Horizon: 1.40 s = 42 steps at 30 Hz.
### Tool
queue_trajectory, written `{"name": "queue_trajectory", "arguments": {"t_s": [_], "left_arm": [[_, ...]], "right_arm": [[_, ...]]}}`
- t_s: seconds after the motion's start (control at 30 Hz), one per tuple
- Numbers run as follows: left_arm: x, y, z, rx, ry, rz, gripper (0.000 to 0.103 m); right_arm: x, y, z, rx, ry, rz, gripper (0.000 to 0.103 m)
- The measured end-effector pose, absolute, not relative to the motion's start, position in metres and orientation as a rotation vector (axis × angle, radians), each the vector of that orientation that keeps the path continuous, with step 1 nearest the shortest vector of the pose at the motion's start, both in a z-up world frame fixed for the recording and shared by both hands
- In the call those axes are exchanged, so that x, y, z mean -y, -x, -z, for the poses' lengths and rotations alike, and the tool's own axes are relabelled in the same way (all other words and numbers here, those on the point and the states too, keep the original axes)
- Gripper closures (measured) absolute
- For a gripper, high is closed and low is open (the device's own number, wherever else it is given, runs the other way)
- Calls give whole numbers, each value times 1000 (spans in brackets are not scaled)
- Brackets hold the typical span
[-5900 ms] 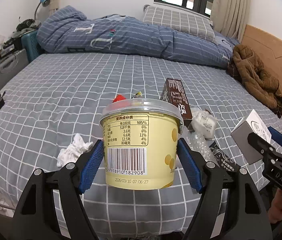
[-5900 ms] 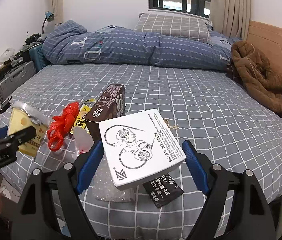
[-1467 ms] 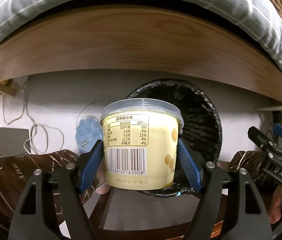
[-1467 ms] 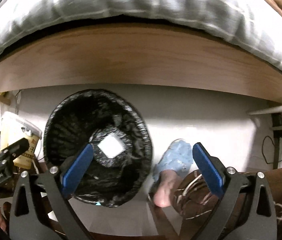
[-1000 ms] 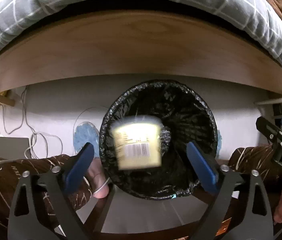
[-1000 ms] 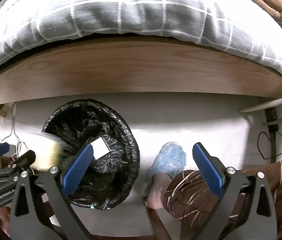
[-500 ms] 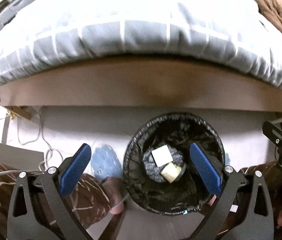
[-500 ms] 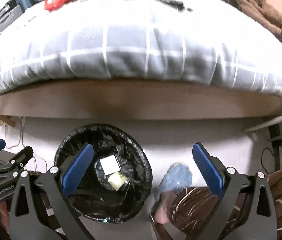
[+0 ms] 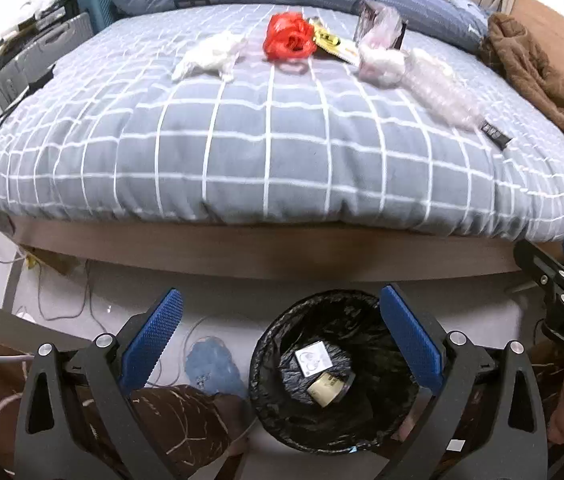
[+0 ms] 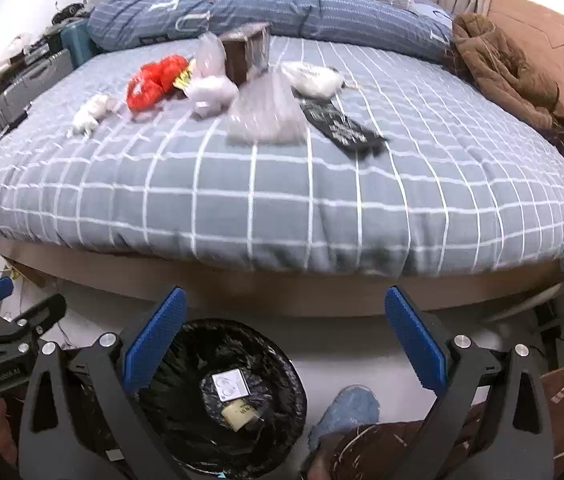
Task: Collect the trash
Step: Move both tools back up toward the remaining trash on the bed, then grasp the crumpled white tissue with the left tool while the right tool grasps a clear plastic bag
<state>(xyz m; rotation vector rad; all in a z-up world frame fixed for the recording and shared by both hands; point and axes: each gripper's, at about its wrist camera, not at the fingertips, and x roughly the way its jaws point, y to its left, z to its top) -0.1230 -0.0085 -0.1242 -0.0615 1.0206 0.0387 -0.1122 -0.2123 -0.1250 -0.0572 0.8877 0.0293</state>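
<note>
Left gripper (image 9: pixel 280 338) and right gripper (image 10: pixel 286 334) both spread wide and empty, black-lined trash bin (image 9: pixel 282 332) just below them holding white earphone box (image 9: pixel 313 358) and yellow cup (image 9: pixel 328 388).

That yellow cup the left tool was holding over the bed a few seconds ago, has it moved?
Yes. The yellow cup has gone down into the black bin below the bed edge, beside the white box.

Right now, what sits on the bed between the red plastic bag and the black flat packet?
In the right wrist view, between red bag and black packet: a white wad and clear bubble wrap.
</note>
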Motion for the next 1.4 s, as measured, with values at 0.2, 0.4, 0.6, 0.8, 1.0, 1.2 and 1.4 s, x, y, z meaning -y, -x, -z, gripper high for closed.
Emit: {"name": "queue_trajectory", "arguments": {"t_s": [0.2, 0.4, 0.6, 0.8, 1.0, 1.2, 1.4], "left_arm": [[6, 116, 104, -990, 62, -32, 6], [-5, 105, 88, -960, 71, -32, 6], [-17, 82, 70, -925, 76, -44, 6], [-30, 49, 57, -900, 82, -57, 6], [-40, 22, 56, -895, 78, -66, 6], [-50, -9, 57, -894, 84, -72, 6], [-66, -40, 57, -898, 98, -84, 6]], "right_arm": [[205, 108, 106, -841, 65, -58, 8], [205, 96, 93, -820, 62, -75, 8], [206, 77, 78, -797, 65, -76, 8], [209, 47, 67, -780, 72, -72, 8], [210, 11, 62, -772, 77, -70, 8], [208, -19, 63, -776, 82, -75, 8], [196, -45, 63, -772, 92, -101, 8]]}}
